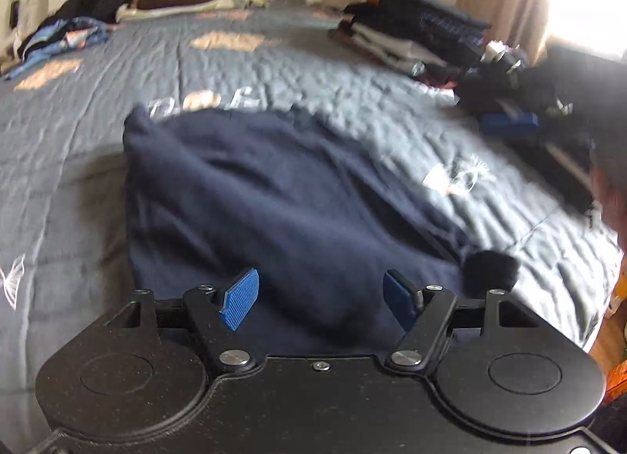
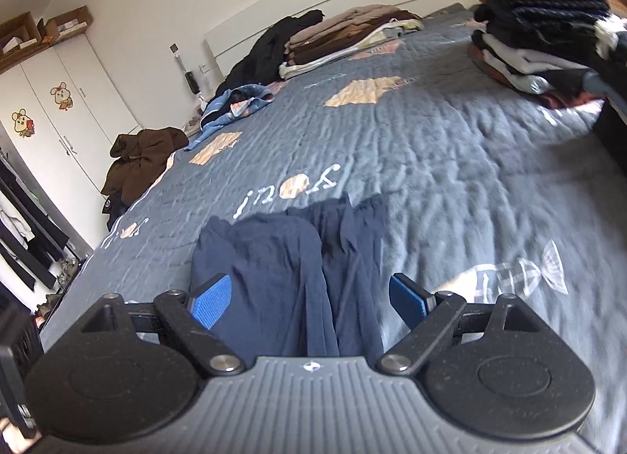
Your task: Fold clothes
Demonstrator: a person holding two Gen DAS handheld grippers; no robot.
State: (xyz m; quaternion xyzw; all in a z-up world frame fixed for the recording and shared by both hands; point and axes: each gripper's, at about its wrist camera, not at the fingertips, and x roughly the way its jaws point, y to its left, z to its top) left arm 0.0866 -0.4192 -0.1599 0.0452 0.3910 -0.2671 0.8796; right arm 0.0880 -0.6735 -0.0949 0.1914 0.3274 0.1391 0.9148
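A dark navy garment [image 1: 294, 199] lies on the grey-blue quilt [image 1: 274, 62], folded lengthwise into a long shape. My left gripper [image 1: 320, 297] hovers over its near end, open, its blue pads [image 1: 239, 299] wide apart and pressing on nothing. In the right wrist view the same garment [image 2: 290, 258] shows two side-by-side folds running away from me. My right gripper [image 2: 309, 297] is open above it, the cloth lying below the gap between its pads [image 2: 407, 297]. A blurred blue pad [image 1: 509, 124] of the right gripper shows at the right of the left wrist view.
A tall stack of folded clothes [image 2: 540, 42] stands at the bed's far right. A beige and brown pile [image 2: 345, 34] and a blue garment [image 2: 235, 101] lie near the headboard. A brown garment [image 2: 145, 156] hangs off the left edge. A small black lump [image 1: 490, 269] sits beside the navy garment.
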